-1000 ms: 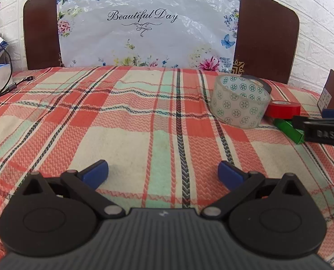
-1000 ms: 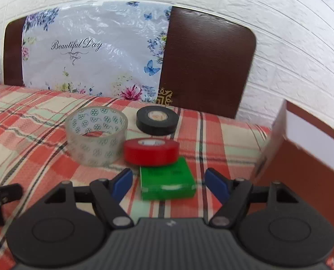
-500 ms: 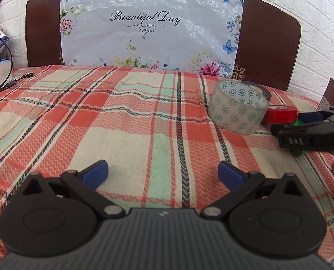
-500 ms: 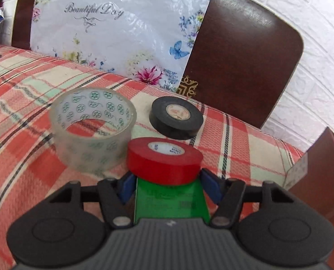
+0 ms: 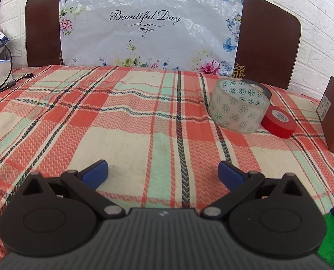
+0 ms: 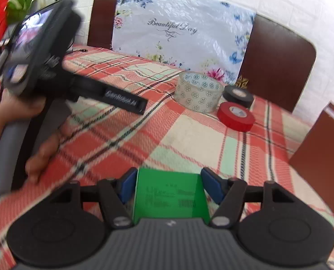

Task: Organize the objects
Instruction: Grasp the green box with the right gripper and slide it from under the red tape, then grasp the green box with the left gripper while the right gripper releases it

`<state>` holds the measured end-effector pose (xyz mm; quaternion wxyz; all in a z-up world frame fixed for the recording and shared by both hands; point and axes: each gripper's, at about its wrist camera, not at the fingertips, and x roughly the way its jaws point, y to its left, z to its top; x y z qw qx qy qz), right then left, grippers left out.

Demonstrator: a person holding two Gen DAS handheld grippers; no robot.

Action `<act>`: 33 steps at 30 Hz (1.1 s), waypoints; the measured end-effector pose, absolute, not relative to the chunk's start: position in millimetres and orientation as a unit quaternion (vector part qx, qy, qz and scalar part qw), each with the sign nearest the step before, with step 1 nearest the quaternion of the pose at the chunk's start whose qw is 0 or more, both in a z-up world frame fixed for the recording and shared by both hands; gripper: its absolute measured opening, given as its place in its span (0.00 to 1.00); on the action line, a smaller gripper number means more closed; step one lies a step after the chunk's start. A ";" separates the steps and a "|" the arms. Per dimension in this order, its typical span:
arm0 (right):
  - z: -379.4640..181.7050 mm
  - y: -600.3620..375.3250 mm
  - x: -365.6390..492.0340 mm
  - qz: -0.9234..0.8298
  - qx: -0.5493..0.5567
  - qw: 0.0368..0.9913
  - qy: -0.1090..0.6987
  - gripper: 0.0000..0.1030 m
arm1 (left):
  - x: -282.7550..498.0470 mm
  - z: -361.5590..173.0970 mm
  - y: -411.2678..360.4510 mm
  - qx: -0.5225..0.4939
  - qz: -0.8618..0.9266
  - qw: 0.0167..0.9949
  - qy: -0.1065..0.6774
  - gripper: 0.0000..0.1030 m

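Observation:
My right gripper has a flat green box between its blue pads, which touch both its sides. Its jaws are opening a little at this moment. The box's corner also shows at the bottom right of the left wrist view. Farther back on the checked cloth lie a clear patterned tape roll, a red tape roll and a black tape roll. My left gripper stands open over bare cloth, with nothing between its fingers.
A brown cardboard box stands at the right edge. A hand holds the left gripper's body at the left. A floral plastic bag leans on a brown chair back. A black cable lies at the far left.
My right gripper closed round the green box and drew it back from the red tape, swinging left. The green box is gone from beside the tapes. My left gripper stayed still.

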<state>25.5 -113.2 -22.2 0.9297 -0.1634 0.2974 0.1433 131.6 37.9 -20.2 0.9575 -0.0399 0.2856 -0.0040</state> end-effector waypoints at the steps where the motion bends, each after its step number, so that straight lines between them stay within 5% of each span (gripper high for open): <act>1: -21.4 -115.0 26.6 0.139 -0.159 0.930 0.300 0.68 | 131.8 -20.2 37.3 -0.038 -0.004 0.957 0.286 1.00; 5: -23.5 -129.4 29.5 0.127 -0.112 0.934 0.315 0.81 | 132.3 -20.5 35.8 -0.030 -0.004 0.956 0.291 1.00; 20: -27.3 -158.3 -4.5 0.136 -0.061 0.934 0.324 0.85 | 106.4 -13.2 28.7 0.008 -0.013 0.941 0.338 1.00; 25: -28.0 -156.2 -5.7 0.137 -0.069 0.936 0.316 0.83 | 87.9 2.3 4.7 -0.010 -0.117 0.919 0.378 1.00; 30: -28.6 -157.0 -3.5 0.146 -0.067 0.935 0.316 0.78 | 86.7 8.5 -25.5 -0.040 -0.206 0.882 0.422 0.82; 33: -28.7 -157.8 -3.8 0.158 -0.066 0.933 0.315 0.67 | 85.3 4.0 -37.2 -0.039 -0.206 0.873 0.439 0.80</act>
